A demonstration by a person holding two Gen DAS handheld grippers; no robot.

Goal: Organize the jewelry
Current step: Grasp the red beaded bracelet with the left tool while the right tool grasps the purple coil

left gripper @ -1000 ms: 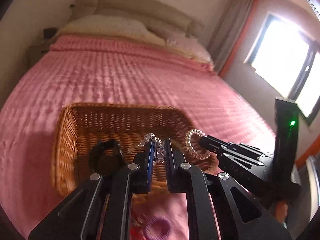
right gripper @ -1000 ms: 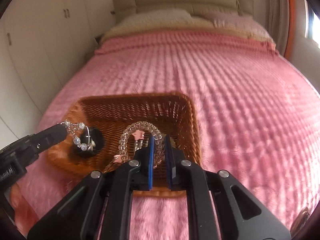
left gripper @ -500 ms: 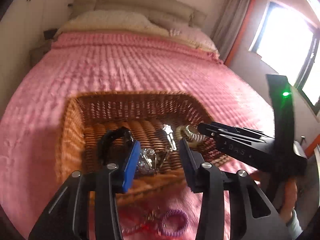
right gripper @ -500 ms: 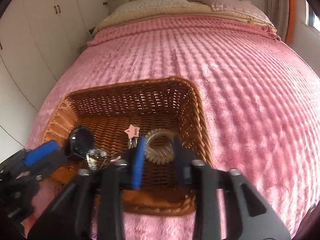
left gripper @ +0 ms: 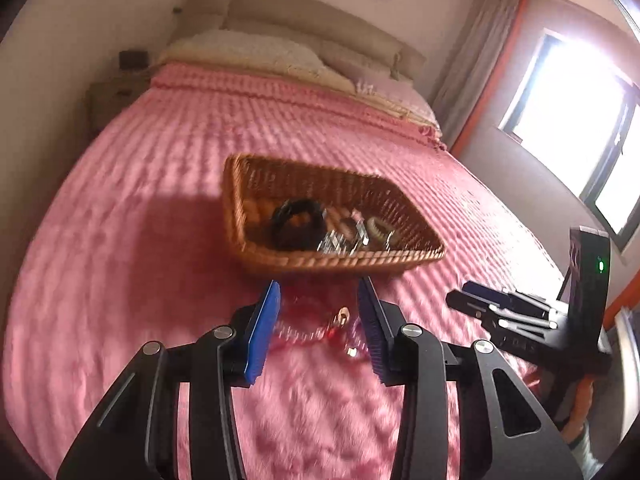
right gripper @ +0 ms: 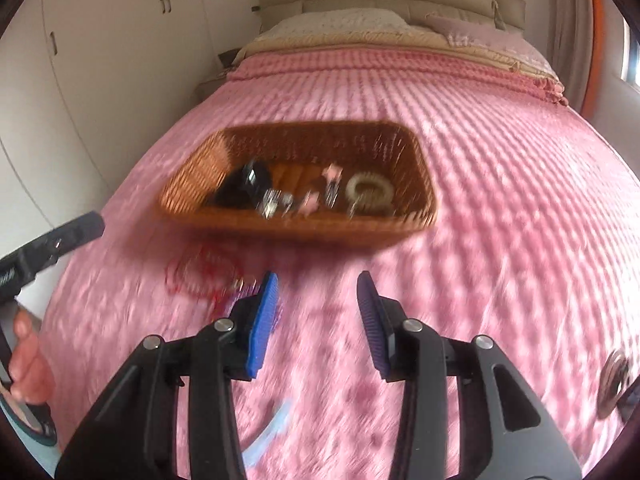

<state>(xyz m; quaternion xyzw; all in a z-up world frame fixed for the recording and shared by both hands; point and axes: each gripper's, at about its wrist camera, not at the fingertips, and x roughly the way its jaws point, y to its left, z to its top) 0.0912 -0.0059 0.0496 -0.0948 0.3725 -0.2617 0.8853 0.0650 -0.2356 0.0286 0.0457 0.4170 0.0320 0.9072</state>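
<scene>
Left claw [left gripper: 318, 316] first: its blue-padded jaws now stand wide apart and hold nothing, where a second ago they pinched a clear bead bracelet over the wicker basket [left gripper: 240, 220]. It has pulled back from the basket and hangs low over the pink bedspread [left gripper: 140, 240], with a red string necklace [left gripper: 308, 330] and a small metal clasp lying on the cover between its pads. That looks like its next pick, though the blur makes the tangle hard to read.

Moving rightward, the basket sits on the bed just beyond both claws. Inside it, from the left, lie a black watch [right gripper: 244, 186], the dropped clear beads [right gripper: 274, 204], a little pink star clip [right gripper: 332, 172] and a pale coiled hair tie [right gripper: 370, 192]. Half a second ago the beads and the coil were only just leaving the pads; now they rest on the basket floor, so two more pieces are put away.

Right claw [right gripper: 318, 312] is likewise spread open and empty, drawn back from the basket's near wall and hovering above bare bedspread. To its left, on the cover, the red necklace lies in loose loops with something purple beside it, partly hidden behind the blue pad. I judge the sorting partly done: these loose pieces on the bed remain to be gathered.
</scene>
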